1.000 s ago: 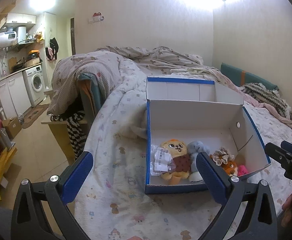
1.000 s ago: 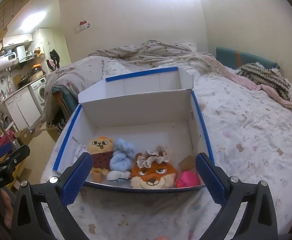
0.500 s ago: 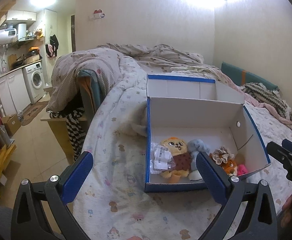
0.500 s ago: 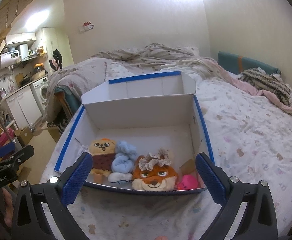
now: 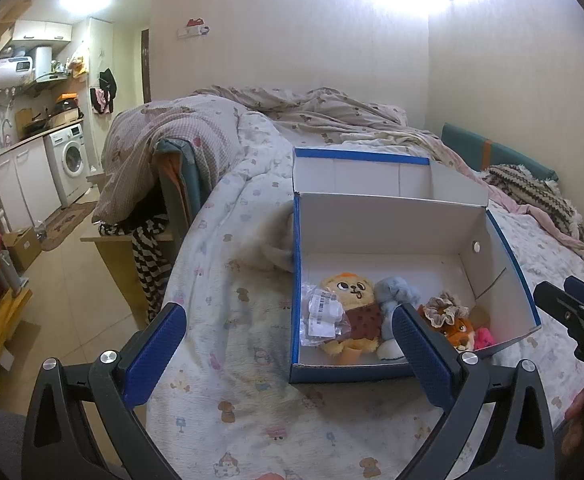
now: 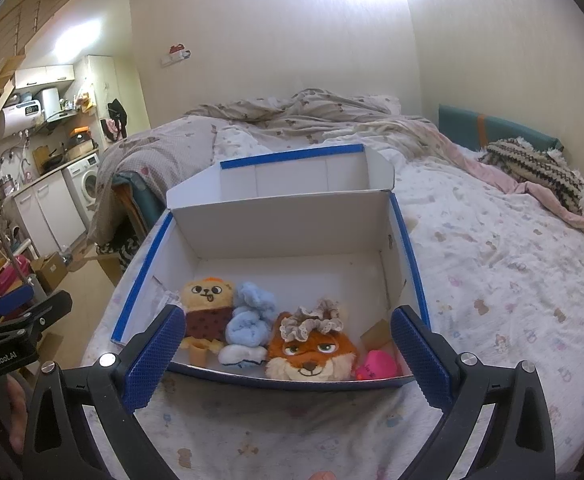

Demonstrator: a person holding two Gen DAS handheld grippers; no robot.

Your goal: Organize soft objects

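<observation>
Both jaws stand wide apart and empty, left gripper (image 5: 287, 344) and right gripper (image 6: 285, 346), before the box (image 6: 292, 224) holding the plush toys (image 6: 312, 350); they look light and squashy, best pinched mid-body.

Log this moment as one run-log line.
left gripper: open, empty | right gripper: open, empty | box: open on bed | inside: bear toy, blue toy, fox toy, pink toy
</observation>
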